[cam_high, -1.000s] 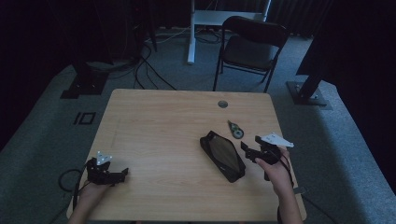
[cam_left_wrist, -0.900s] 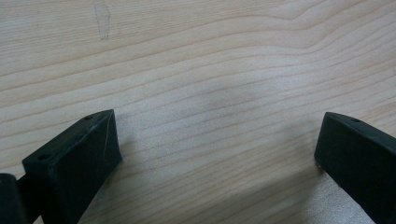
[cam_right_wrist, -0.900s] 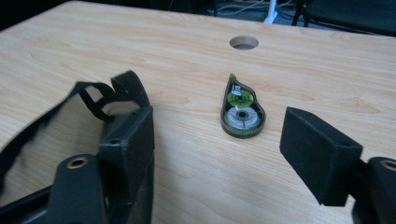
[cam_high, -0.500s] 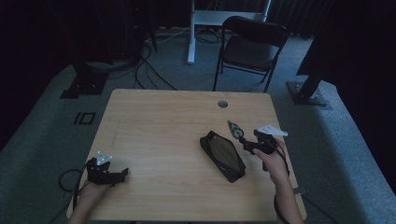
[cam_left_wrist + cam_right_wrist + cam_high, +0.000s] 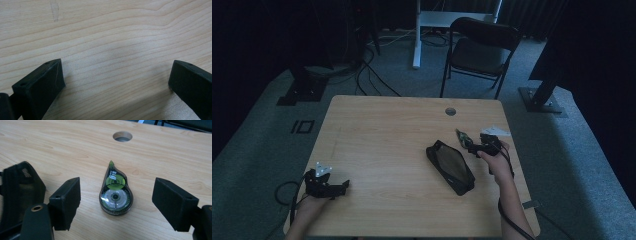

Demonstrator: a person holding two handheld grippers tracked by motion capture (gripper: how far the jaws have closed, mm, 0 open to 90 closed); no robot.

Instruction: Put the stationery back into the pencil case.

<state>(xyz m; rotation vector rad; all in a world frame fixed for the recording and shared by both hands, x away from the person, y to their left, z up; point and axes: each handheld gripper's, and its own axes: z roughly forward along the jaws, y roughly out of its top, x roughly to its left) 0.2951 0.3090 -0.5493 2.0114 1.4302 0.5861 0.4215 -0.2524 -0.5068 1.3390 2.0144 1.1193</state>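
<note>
A green and clear correction tape dispenser [image 5: 115,193] lies flat on the wooden table [image 5: 387,135], its tip pointing toward the cable hole [image 5: 122,136]. My right gripper [image 5: 117,203] stands open around it; its jaws have just been opening, and the tape lies between the pads without touching either. In the high view the right gripper [image 5: 472,145] sits right behind the tape [image 5: 463,135], to the right of a black pouch [image 5: 451,166]. My left gripper [image 5: 343,185] rests open at the table's front left, with bare wood between its jaws [image 5: 116,77].
The black pouch [image 5: 17,192] lies close to the left of the right gripper's left jaw. A black chair [image 5: 482,50] and a white desk leg [image 5: 417,35] stand beyond the table's far edge. Cables run across the floor at the far left.
My right gripper has moved away from the person and slightly left, from beside the pouch's right side up to the tape. The left gripper has stayed where it was.
</note>
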